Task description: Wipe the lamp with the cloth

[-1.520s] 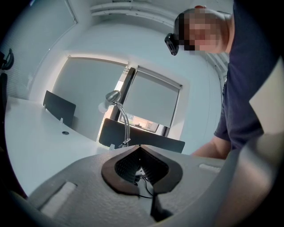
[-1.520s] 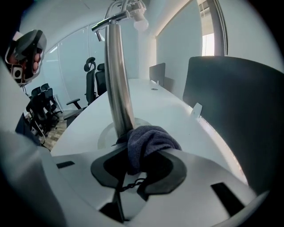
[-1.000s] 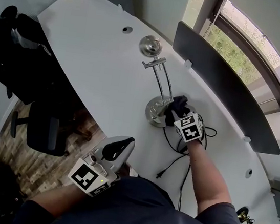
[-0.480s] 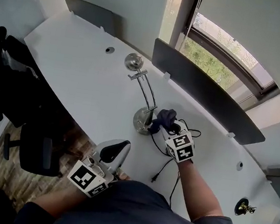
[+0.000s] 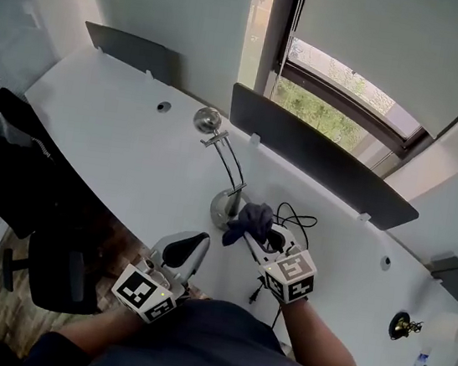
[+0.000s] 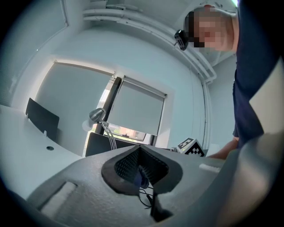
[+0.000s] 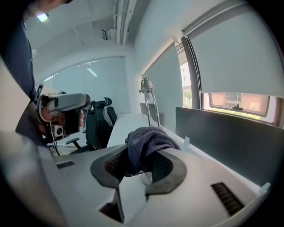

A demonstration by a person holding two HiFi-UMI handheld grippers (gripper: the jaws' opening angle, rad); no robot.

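The right hand-held gripper (image 5: pixel 256 239) is found clamped on the dark cloth (image 5: pixel 248 220). The lamp (image 5: pixel 220 208) stands on the worktop (image 5: pixel 132 147) just beside the cloth at ten o'clock, its stem running toward eleven. The left hand-held gripper (image 5: pixel 190 249), jaws together and empty, is held farther off.

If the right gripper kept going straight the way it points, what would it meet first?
Probably the lamp: its stem stands straight ahead, past the cloth clamped in the right gripper's jaws, so the cloth would touch it first. Depth is unclear.
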